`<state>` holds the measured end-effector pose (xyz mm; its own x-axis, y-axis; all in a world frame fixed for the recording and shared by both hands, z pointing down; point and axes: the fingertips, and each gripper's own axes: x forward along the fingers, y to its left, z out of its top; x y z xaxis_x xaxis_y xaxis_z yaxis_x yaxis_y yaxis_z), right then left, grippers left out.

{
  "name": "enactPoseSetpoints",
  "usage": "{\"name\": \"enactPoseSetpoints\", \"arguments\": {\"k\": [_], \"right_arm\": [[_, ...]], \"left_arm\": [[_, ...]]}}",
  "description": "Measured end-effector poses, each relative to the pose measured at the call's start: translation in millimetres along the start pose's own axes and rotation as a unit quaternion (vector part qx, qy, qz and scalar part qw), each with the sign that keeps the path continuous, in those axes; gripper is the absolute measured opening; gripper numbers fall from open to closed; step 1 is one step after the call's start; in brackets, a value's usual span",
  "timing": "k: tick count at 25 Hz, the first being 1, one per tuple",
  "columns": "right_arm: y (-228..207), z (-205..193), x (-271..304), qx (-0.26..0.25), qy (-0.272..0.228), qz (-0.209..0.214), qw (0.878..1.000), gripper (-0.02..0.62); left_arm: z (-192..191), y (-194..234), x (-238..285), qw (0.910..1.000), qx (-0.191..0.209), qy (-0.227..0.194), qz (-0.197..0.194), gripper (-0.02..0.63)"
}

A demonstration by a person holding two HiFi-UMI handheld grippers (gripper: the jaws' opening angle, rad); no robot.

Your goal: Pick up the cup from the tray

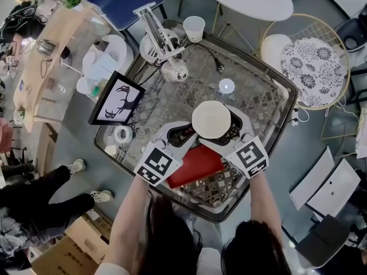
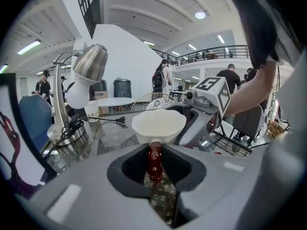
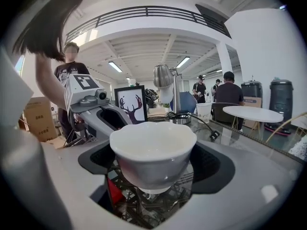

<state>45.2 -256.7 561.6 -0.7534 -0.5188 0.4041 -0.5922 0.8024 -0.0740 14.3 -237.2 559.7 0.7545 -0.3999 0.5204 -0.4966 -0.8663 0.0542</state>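
Note:
A white cup (image 1: 211,119) with a wavy rim hangs above the glass table, clear of the red tray (image 1: 195,165) that lies below and nearer to me. My right gripper (image 1: 228,132) is shut on the cup (image 3: 152,150), one jaw on each side of its bowl. My left gripper (image 1: 182,133) stands just left of the cup. Its jaws (image 2: 154,157) are closed on a thin glossy dark red piece (image 2: 154,163); I cannot tell what it is. The cup (image 2: 158,123) shows right behind that piece.
On the glass table (image 1: 281,119) stand a metal desk lamp (image 1: 166,44) with a cable, a framed deer picture (image 1: 117,99), a paper cup (image 1: 194,27), a tape roll (image 1: 122,134) and a small round light (image 1: 226,86). A patterned chair (image 1: 312,67) stands right; people stand at left (image 1: 34,193).

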Motion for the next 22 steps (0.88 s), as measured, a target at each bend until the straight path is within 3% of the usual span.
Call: {"name": "enactPoseSetpoints", "arguments": {"k": [13, 22], "right_arm": [[-1.1, -6.5, -2.5, 0.005, 0.003, 0.015, 1.000, 0.502], [2.1, -15.3, -6.3, 0.015, 0.011, 0.020, 1.000, 0.502]], "left_arm": [[-1.0, -3.6, 3.7, 0.9995, -0.024, -0.022, -0.001, 0.076], [-5.8, -7.5, 6.0, 0.9996, -0.026, -0.009, -0.001, 0.078]]}}
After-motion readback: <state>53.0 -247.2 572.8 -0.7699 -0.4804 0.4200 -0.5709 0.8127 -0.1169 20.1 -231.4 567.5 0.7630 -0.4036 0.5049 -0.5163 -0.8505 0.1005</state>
